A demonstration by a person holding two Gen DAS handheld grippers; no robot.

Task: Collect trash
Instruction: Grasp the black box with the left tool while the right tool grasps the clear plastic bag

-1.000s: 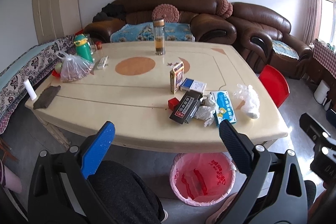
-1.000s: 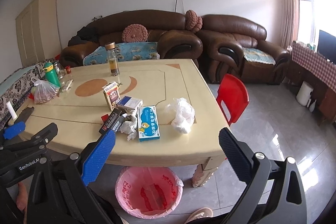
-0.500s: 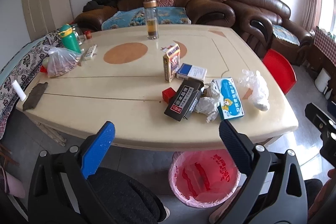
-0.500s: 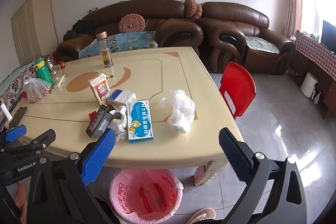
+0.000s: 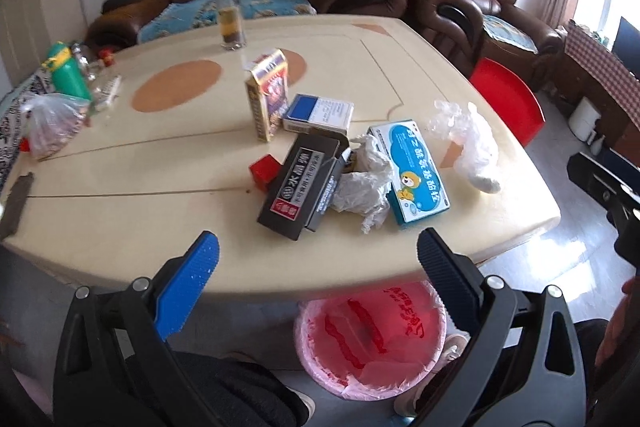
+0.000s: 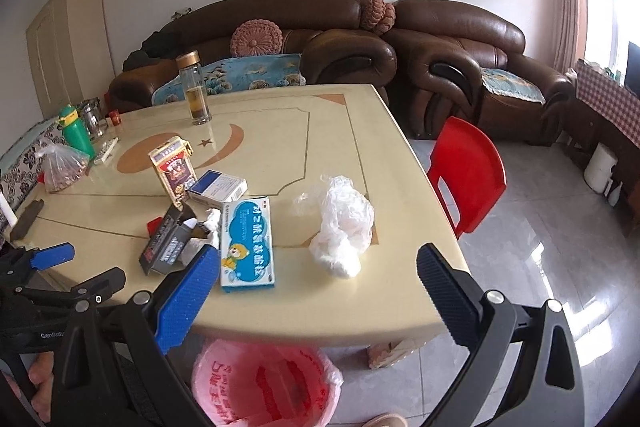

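Trash lies in a cluster on the cream table (image 5: 140, 163): a black box (image 5: 298, 183), crumpled white tissue (image 5: 362, 187), a blue and white box (image 5: 416, 171), a blue cigarette pack (image 5: 318, 111), an upright yellow pack (image 5: 267, 93), a small red cube (image 5: 264, 169) and a crumpled clear plastic bag (image 5: 472, 143). A bin with a pink bag (image 5: 372, 339) stands under the table's near edge. My left gripper (image 5: 316, 271) is open and empty, just before the table edge. My right gripper (image 6: 316, 279) is open and empty, near the blue and white box (image 6: 248, 239) and plastic bag (image 6: 344, 223).
A glass bottle (image 5: 230, 11) stands at the table's far side. A green bottle (image 5: 66, 73) and a bag of nuts (image 5: 48, 125) sit at the left. A red plastic chair (image 6: 468, 171) stands right of the table. Brown sofas (image 6: 460, 43) line the back wall.
Both grippers have moved forward and closer to the table, so the trash cluster looks larger. Both stay open and empty.
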